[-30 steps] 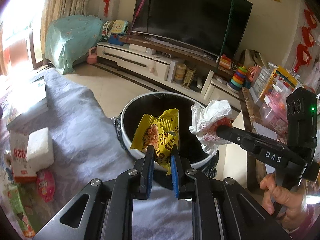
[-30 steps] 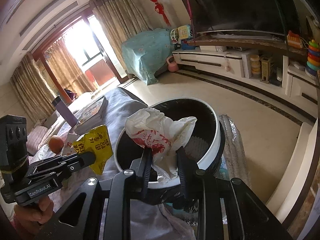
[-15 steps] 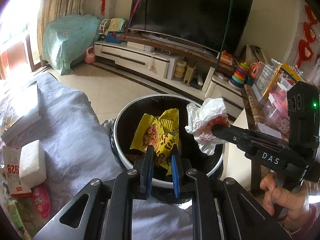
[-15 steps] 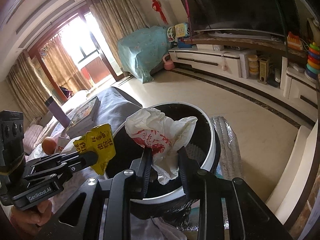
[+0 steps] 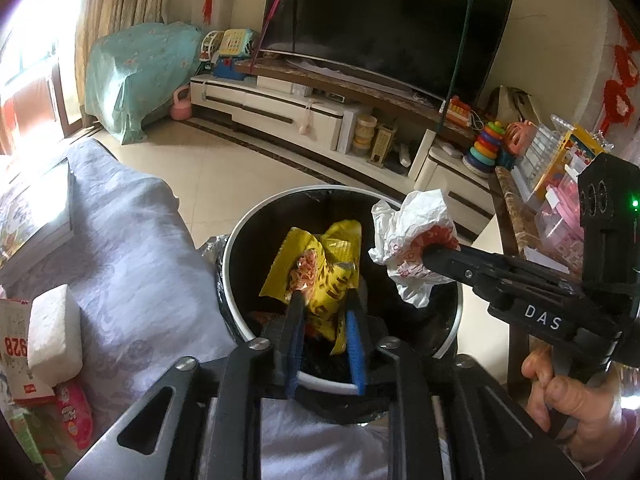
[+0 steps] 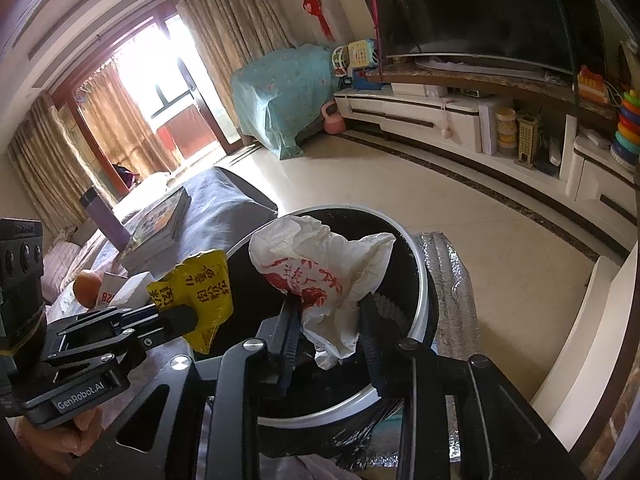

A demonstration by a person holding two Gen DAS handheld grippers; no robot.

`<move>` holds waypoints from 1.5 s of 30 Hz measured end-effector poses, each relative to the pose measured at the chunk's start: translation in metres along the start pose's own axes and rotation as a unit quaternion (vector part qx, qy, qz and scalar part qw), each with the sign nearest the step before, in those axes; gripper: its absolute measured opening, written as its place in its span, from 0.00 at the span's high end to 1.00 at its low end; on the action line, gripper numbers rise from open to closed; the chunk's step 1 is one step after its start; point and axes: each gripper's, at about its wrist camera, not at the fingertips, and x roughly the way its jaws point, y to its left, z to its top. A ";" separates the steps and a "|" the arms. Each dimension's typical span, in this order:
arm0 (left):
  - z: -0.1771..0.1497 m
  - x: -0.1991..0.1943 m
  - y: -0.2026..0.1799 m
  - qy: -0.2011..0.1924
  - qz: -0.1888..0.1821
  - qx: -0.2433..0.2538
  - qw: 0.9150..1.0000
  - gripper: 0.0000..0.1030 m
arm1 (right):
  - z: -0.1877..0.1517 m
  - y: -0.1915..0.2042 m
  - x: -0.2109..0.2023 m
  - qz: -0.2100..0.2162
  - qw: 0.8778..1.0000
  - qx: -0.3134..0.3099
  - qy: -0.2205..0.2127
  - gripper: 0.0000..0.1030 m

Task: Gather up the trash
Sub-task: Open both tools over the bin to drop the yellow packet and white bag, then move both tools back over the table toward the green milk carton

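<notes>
A round black trash bin with a white rim (image 5: 230,264) (image 6: 420,276) stands below both grippers, beside the cloth-covered table. My left gripper (image 5: 324,308) (image 6: 188,318) is shut on a yellow snack wrapper (image 5: 320,264) (image 6: 200,292) and holds it over the bin's opening. My right gripper (image 6: 330,310) (image 5: 430,254) is shut on a crumpled white plastic bag with red print (image 6: 320,268) (image 5: 412,240), also held over the bin, to the right of the wrapper. Some trash lies dark at the bin's bottom.
The table under a grey-lilac cloth (image 5: 120,240) holds a white foam block (image 5: 52,328), a red-and-white box (image 5: 14,348), books (image 6: 156,224), an orange (image 6: 86,282) and a purple cup (image 6: 100,216). A TV cabinet (image 5: 300,116) and toys stand behind. A silver mat (image 6: 452,280) lies by the bin.
Both grippers have moved forward and lower with their loads, so the bin now sits closer and more directly beneath the wrapper and the bag. Both stay shut.
</notes>
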 end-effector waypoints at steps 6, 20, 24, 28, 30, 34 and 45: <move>-0.007 -0.005 -0.002 -0.006 0.012 0.000 1.000 0.54 | 0.002 -0.001 -0.002 -0.006 1.000 0.003 -0.002 0.43; -0.065 -0.063 0.023 -0.018 0.027 -0.030 0.999 0.45 | -0.023 0.031 -0.023 0.027 0.999 0.007 -0.018 0.10; -0.088 -0.084 0.035 -0.022 0.031 -0.053 0.998 0.44 | -0.035 0.049 -0.022 0.043 0.999 0.001 -0.009 0.08; -0.108 -0.106 0.048 -0.026 0.043 -0.070 0.996 0.44 | -0.047 0.068 -0.021 0.060 0.998 -0.003 0.000 0.08; -0.117 -0.117 0.055 -0.029 0.053 -0.080 0.995 0.44 | -0.052 0.076 -0.019 0.066 0.998 -0.007 0.005 0.08; -0.133 -0.137 0.072 -0.033 0.062 -0.102 0.992 0.44 | -0.061 0.093 -0.014 0.078 0.997 -0.017 0.015 0.08; -0.167 -0.184 0.107 -0.045 0.098 -0.156 0.982 0.43 | -0.080 0.139 0.003 0.104 0.992 -0.052 0.042 0.08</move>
